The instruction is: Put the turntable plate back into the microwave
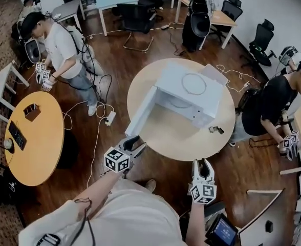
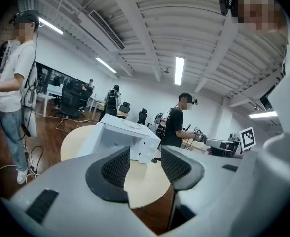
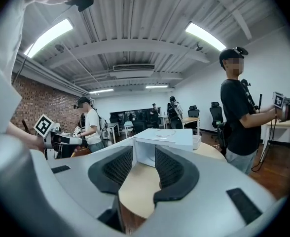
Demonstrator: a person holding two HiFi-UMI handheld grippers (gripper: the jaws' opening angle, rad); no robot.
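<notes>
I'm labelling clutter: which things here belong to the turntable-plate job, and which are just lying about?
Job: microwave, door open; turntable plate on its top; left gripper and right gripper, both open, empty.
Lying about: small dark object on the table; power strip.

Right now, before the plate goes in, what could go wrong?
The clear round turntable plate lies flat on top of the white microwave, so the jaws may struggle to get under its rim and it could slide off. The open microwave door juts toward the left gripper, which might bump it.
</notes>
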